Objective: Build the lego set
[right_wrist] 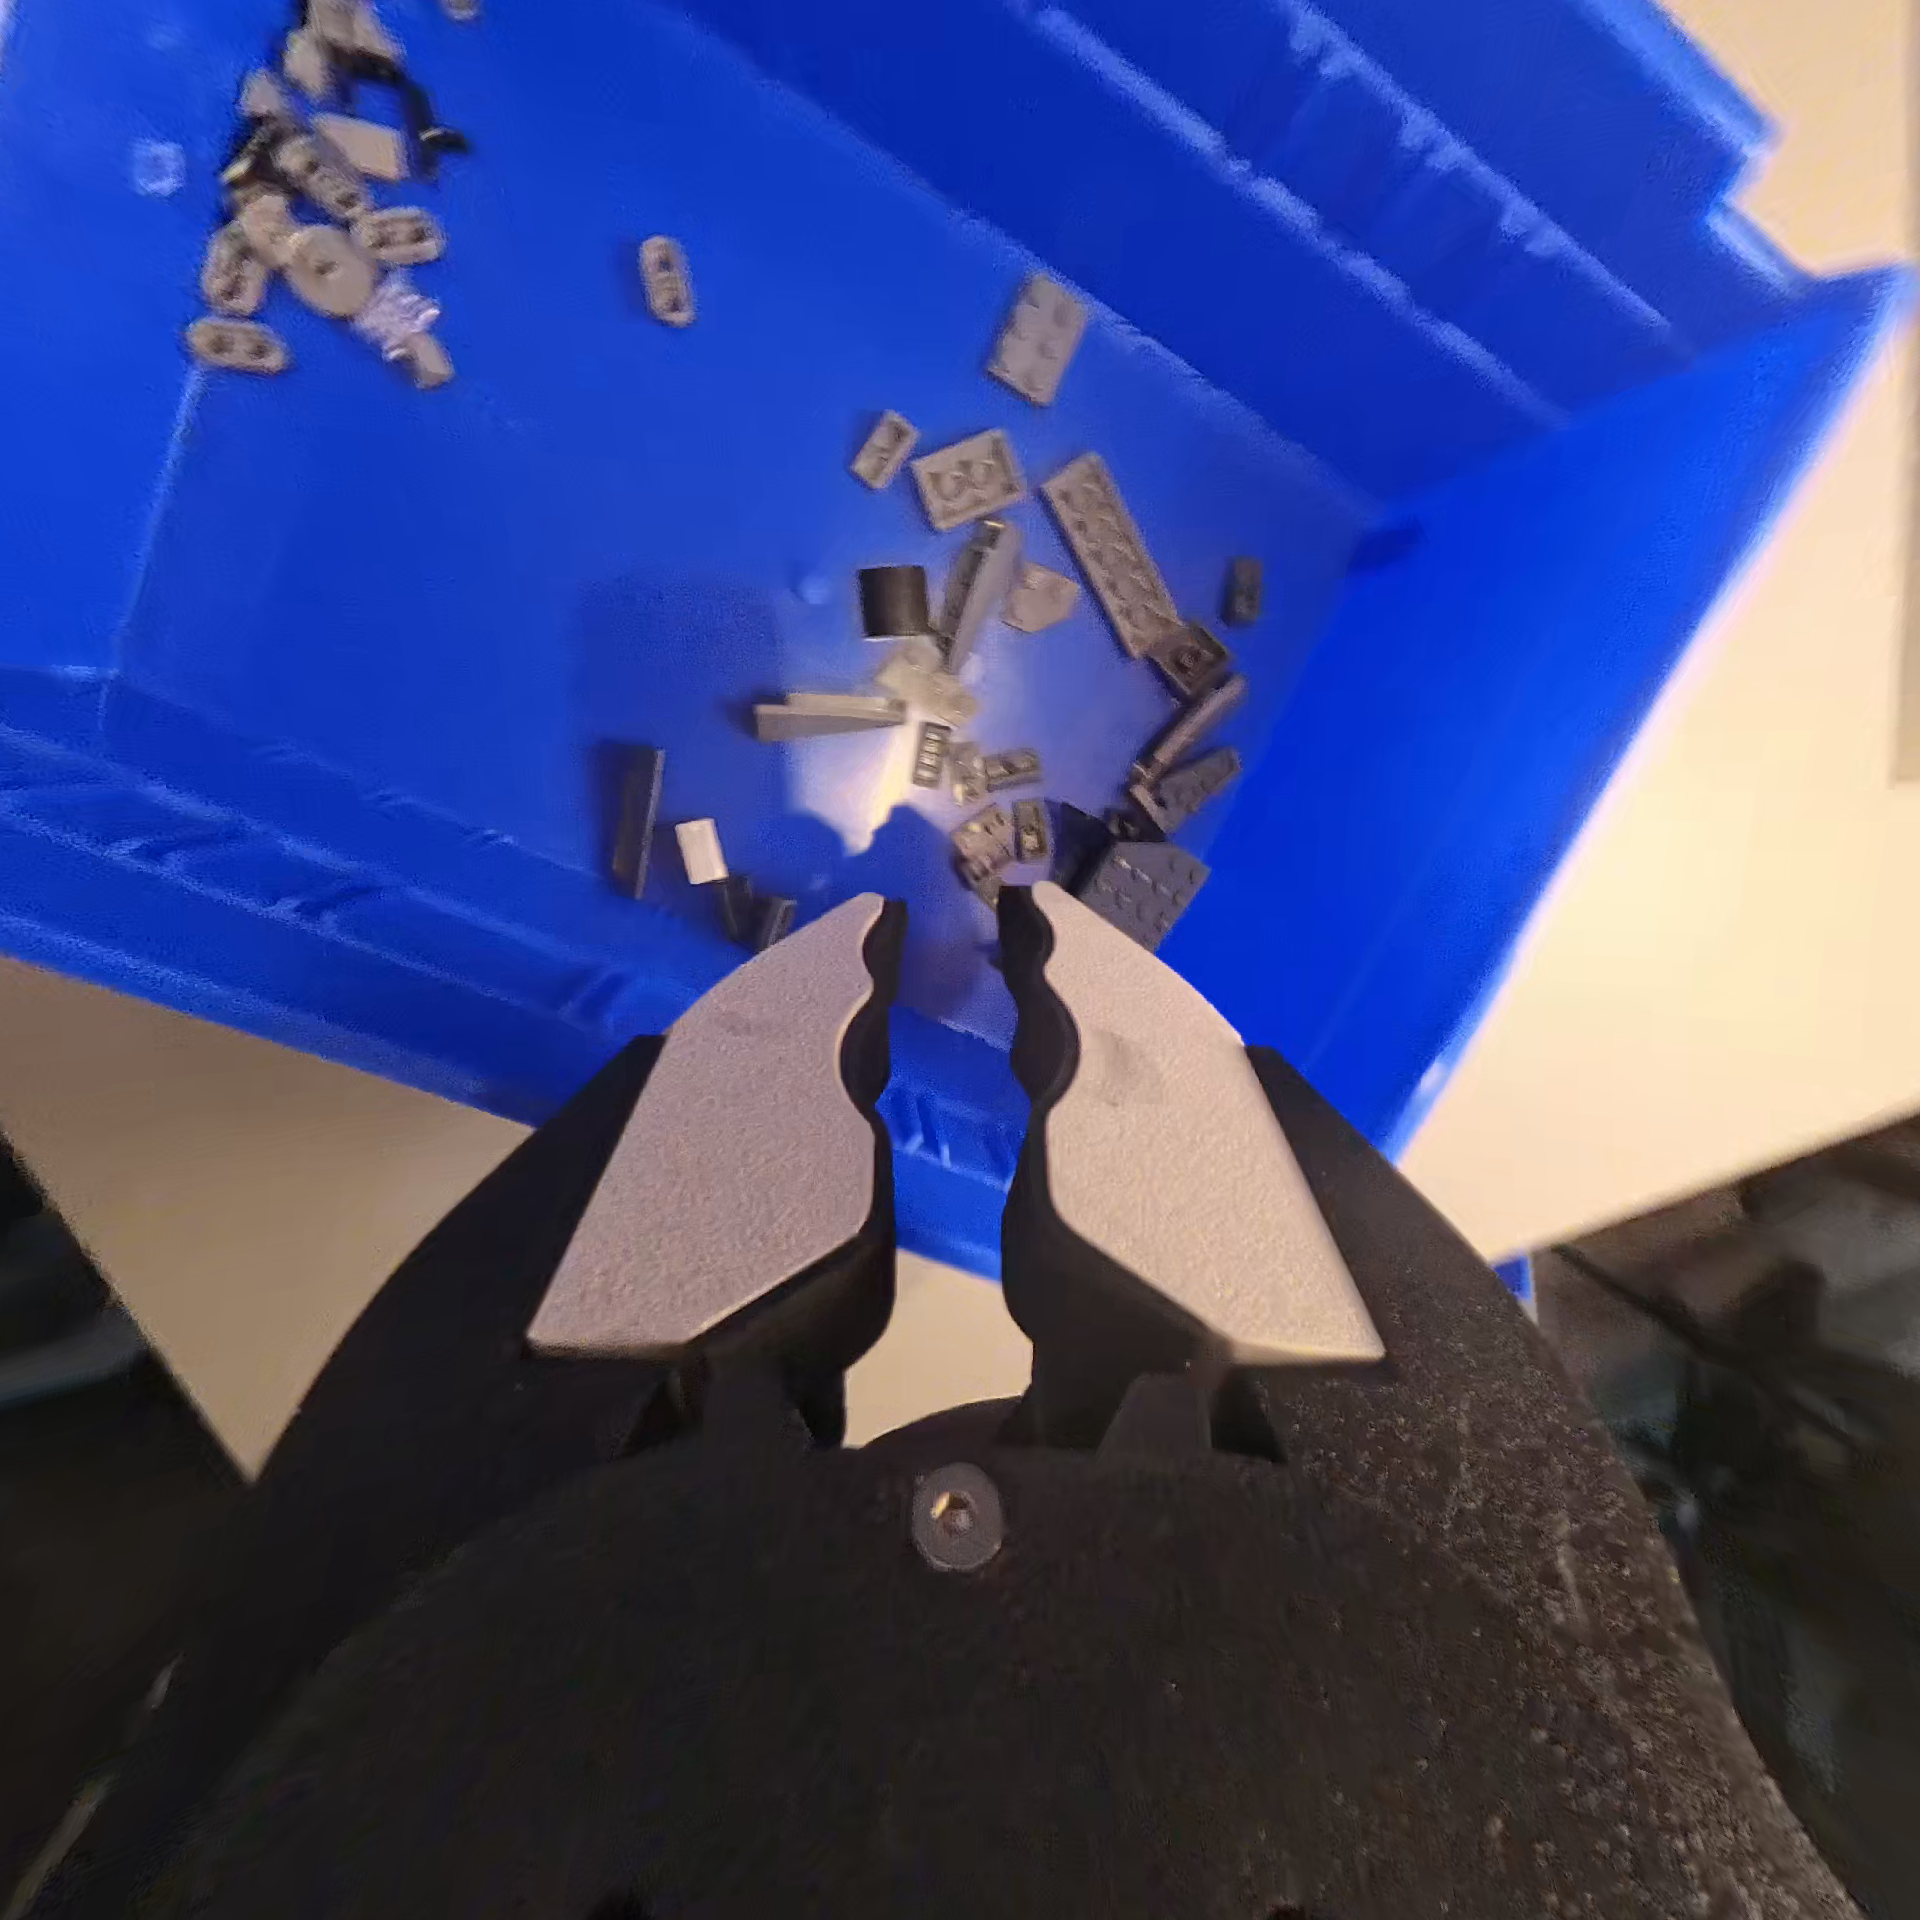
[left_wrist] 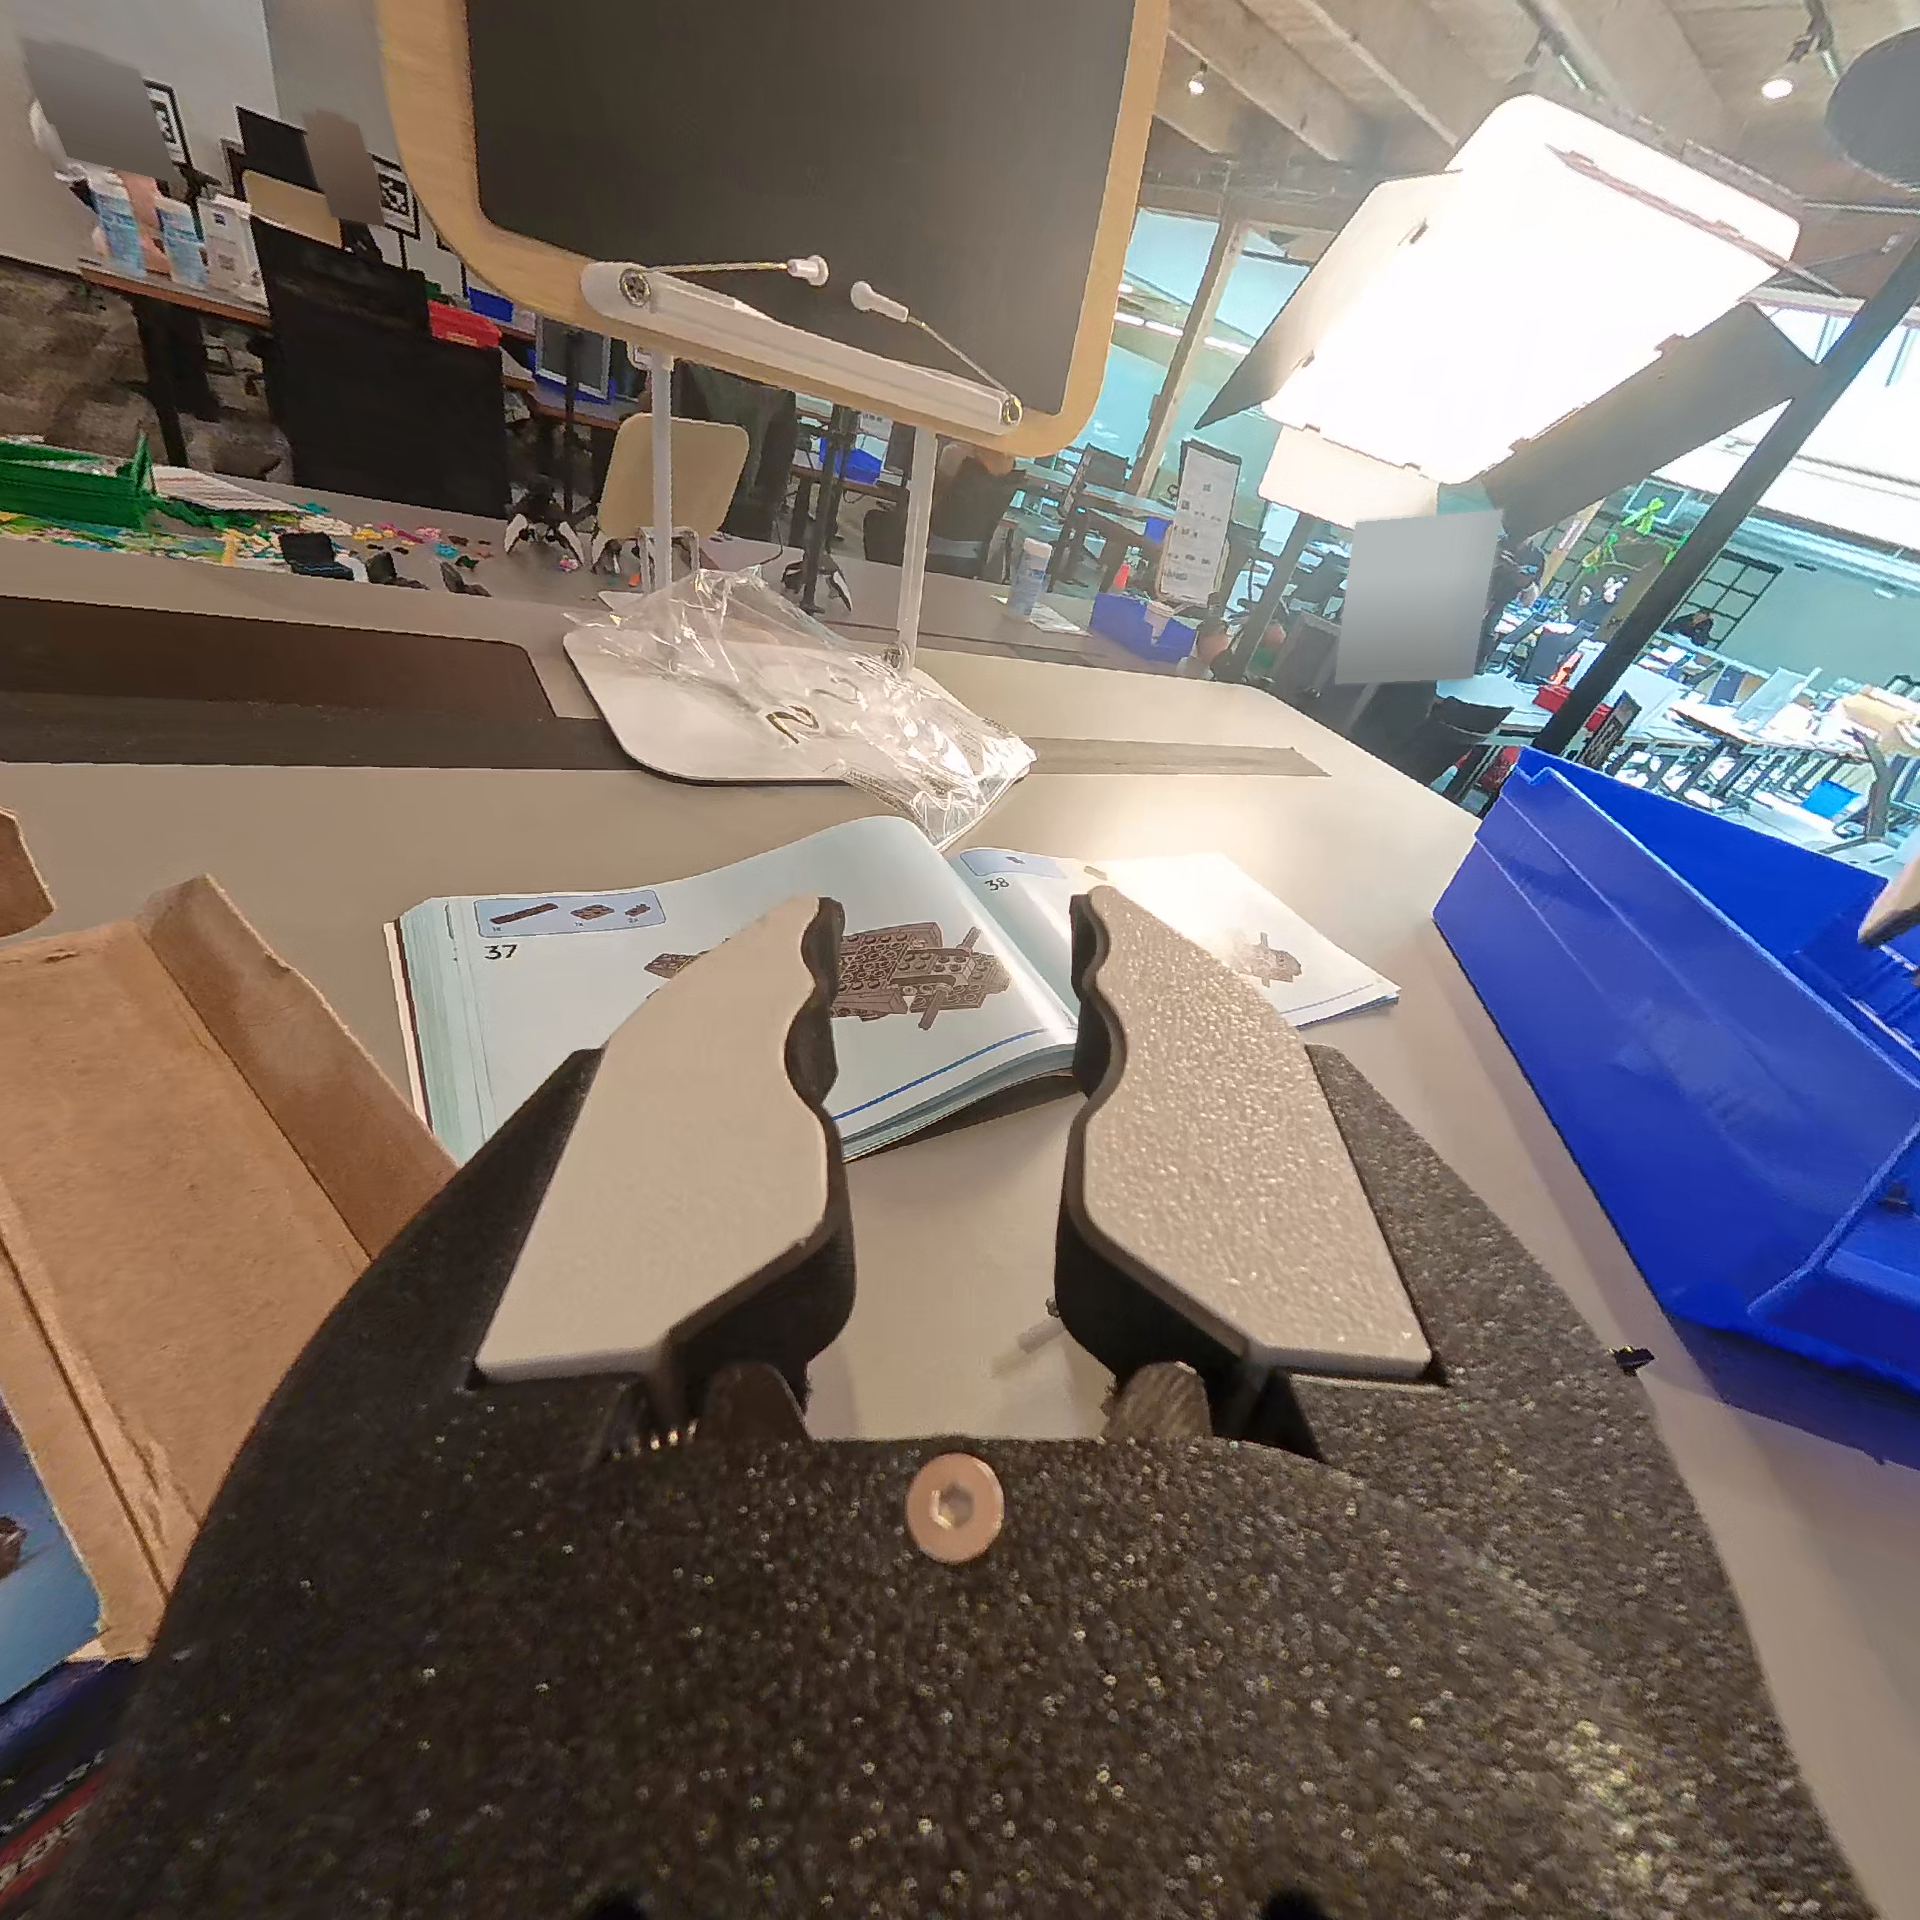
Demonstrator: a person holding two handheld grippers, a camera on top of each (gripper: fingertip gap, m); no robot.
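Two grippers: both show bare jaws, nothing held in either.
Left gripper [left_wrist: 951,914]: spread wide over the grey table [left_wrist: 260,831], fingers parted with only air between them.
Left gripper's nearest thing: an open instruction booklet [left_wrist: 935,1029] lying flat just beyond and beneath the fingertips, its spine running near to far between the two fingers.
Left surroundings: a crumpled clear plastic bag [left_wrist: 831,717] farther off on a white stand base [left_wrist: 665,717]; brown cardboard packaging [left_wrist: 177,1143] near left; the blue bin [left_wrist: 1662,1091] to the right.
Right gripper [right_wrist: 951,909]: jaws narrowly parted, a clear slot of blue floor showing between the pads; no brick is pinched.
Right gripper's place: reaching over the near wall of the blue bin [right_wrist: 520,582], tips hovering low above its floor.
Nearest pieces: a cluster of small grey bricks [right_wrist: 1003,842] just beyond and slightly right of the tips; a dark studded plate [right_wrist: 1143,883] sits beside the right finger [right_wrist: 1101,987]. Contact cannot be told.
Long axis: the elongated grey plate [right_wrist: 1112,551] farther in lies diagonally, far-left to near-right.
Other pieces: a dark bar [right_wrist: 636,821] and white block [right_wrist: 698,850] to the left; a second pile [right_wrist: 312,218] far left.
Nearer gripper: the right one is among the bricks; the left is well apart from the bin.
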